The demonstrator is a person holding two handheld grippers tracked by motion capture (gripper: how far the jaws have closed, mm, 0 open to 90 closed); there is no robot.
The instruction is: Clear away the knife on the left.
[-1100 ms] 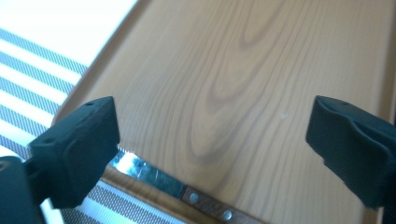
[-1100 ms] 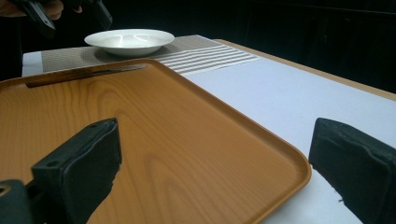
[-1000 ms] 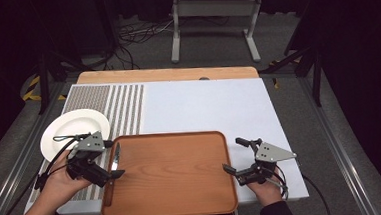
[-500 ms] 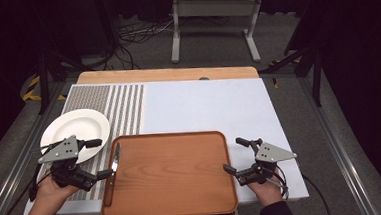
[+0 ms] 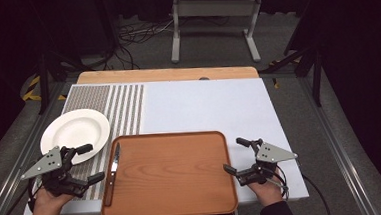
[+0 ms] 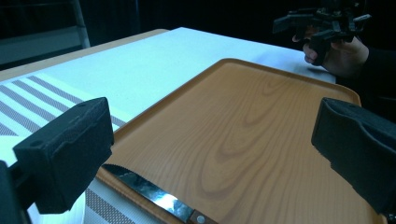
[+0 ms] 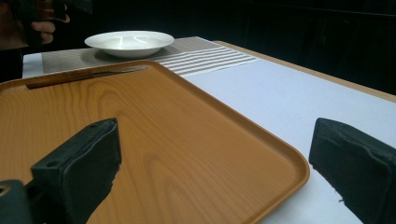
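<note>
Knife (image 5: pixel 113 168) lies along the left inner edge of the wooden tray (image 5: pixel 173 188), blade pointing away from me, handle toward my side. In the left gripper view I see its serrated blade (image 6: pixel 149 192) resting against the tray's raised rim (image 6: pixel 154 114), just ahead of my left tool (image 6: pixel 210 140). That tool is released, its two black pads spread wide, nothing between them. From the high view my left tool (image 5: pixel 87 164) sits just off the tray's left side, over the striped mat (image 5: pixel 123 104), near the knife but not touching it. The white plate (image 5: pixel 75 132) rests on the mat, just beyond the left tool and apart from the tray.

My right tool (image 5: pixel 234 157) sits at the tray's right edge, over the white counter (image 5: pixel 203 106). In the right gripper view it (image 7: pixel 212 158) is also released, jaws wide apart with the tray's near corner (image 7: pixel 299 170) between them, gripping nothing. From there I see the plate (image 7: pixel 128 42) far across the tray and the knife (image 7: pixel 84 77) lying along the far rim.
</note>
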